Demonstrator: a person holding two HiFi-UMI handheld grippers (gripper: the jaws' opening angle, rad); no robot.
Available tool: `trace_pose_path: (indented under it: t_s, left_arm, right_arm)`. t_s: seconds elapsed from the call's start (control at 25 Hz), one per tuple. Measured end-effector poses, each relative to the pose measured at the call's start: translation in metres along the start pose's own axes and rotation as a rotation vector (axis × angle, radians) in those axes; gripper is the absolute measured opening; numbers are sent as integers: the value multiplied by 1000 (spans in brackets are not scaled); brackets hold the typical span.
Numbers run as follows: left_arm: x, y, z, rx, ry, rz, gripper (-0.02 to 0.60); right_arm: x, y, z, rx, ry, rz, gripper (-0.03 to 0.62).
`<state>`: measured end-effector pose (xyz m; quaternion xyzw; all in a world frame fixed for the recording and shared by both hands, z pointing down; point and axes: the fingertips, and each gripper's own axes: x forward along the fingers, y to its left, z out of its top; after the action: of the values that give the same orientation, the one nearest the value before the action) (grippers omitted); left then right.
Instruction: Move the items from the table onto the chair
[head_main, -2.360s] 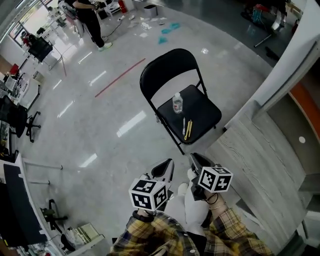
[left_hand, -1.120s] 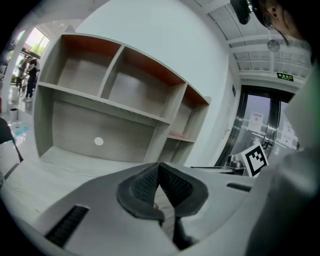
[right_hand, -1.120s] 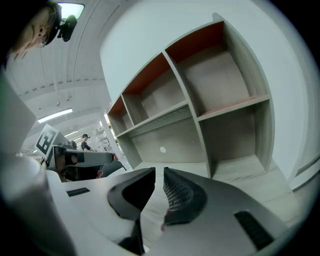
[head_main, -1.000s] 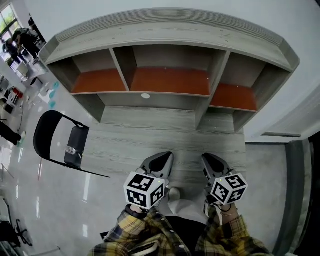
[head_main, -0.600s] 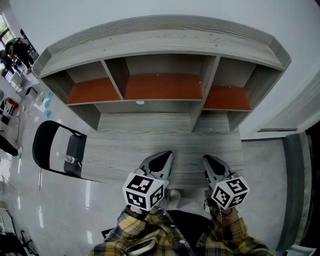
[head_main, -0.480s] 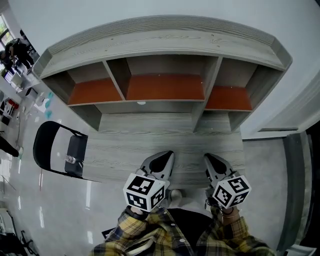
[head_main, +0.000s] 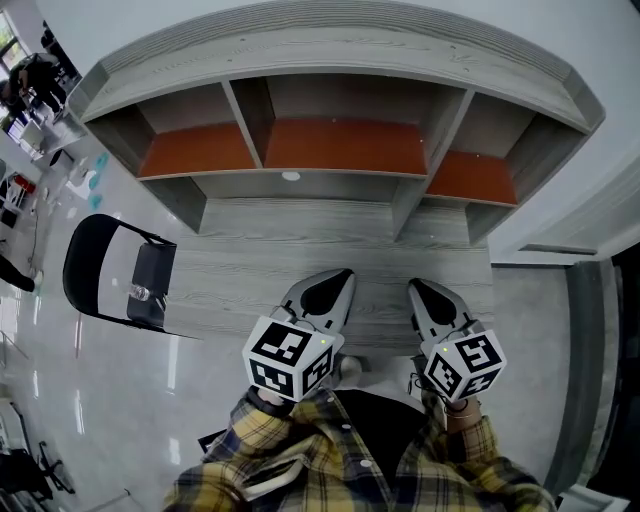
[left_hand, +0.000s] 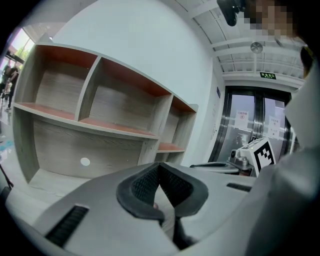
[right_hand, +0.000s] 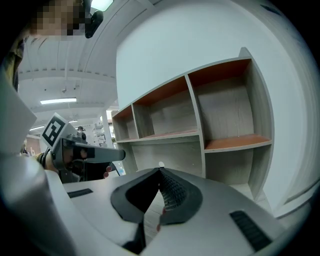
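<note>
I face a grey wooden table (head_main: 290, 255) with an open shelf unit (head_main: 340, 145) at its back. The black folding chair (head_main: 95, 270) stands to its left, and a small clear bottle (head_main: 140, 293) lies on the seat. Both grippers hover side by side over the table's near edge, close to my body. The left gripper (head_main: 343, 275) (left_hand: 159, 165) is shut with nothing between its jaws. My right gripper (head_main: 416, 287) (right_hand: 160, 170) is likewise shut and holds nothing. Each shows in the other's gripper view, level with it.
The shelf unit has orange-lined compartments, and a small white disc (head_main: 291, 176) sits on its back panel. Glass doors (left_hand: 250, 130) stand off to the right. Polished floor surrounds the chair, and people and desks (head_main: 30, 75) are far off at the upper left.
My view has swung from the chair, with its bottle and pens, round to the table and shelves. Over the last second both grippers stayed near my body, shifting only slightly.
</note>
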<state>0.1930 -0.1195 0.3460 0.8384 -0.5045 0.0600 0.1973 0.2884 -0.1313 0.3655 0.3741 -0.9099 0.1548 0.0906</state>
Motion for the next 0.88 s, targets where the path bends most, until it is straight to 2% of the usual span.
trace_pose_path:
  t_s: [0.52, 0.64, 0.88]
  left_arm:
    - [-16, 15, -7, -30, 8, 5, 3]
    - [-17, 18, -4, -27, 10, -14, 3]
    - [-10, 29, 16, 104, 27, -59, 3]
  right_arm:
    - [6, 15, -6, -10, 43, -1, 17]
    - [5, 15, -7, -5, 44, -5, 17]
    - [13, 10, -1, -17, 11, -21, 17]
